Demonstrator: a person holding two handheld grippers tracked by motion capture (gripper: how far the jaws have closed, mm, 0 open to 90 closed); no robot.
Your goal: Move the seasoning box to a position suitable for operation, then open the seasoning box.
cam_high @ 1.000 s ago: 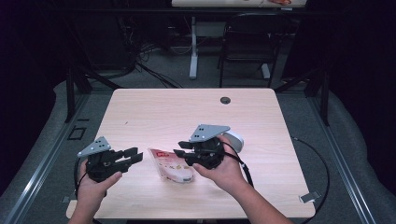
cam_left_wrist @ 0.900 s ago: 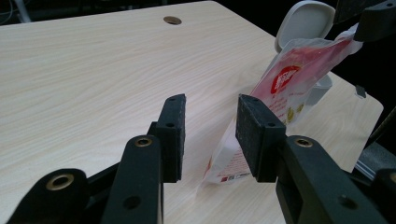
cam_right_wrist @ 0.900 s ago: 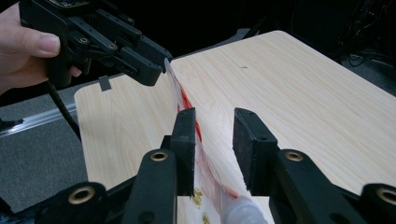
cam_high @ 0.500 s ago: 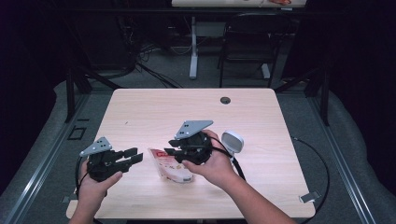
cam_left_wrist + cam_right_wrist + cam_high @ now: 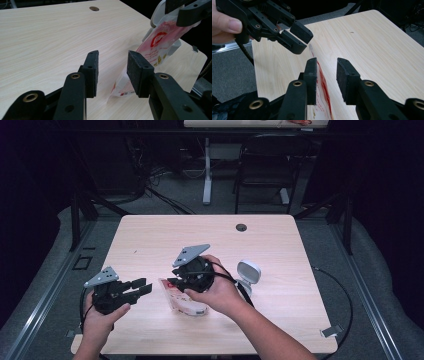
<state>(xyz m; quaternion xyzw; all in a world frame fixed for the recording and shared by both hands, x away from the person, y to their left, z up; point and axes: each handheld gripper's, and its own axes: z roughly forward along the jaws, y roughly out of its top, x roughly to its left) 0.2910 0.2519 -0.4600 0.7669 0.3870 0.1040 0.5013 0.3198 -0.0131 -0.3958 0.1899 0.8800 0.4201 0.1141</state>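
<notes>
The printing on the snack bag [image 5: 160,40] is too small to read. In the right gripper view the bag runs off the bottom edge between the right gripper [image 5: 326,75] jaws, so can't tell if the pads actually pinch it.

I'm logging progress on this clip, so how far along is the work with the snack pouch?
Early. The red-and-clear snack pouch stands tilted on the table, its edge between the right gripper's open jaws, not visibly clamped. The left gripper waits open beside it. Securing and handling the pouch remain. The white device is untouched.
</notes>
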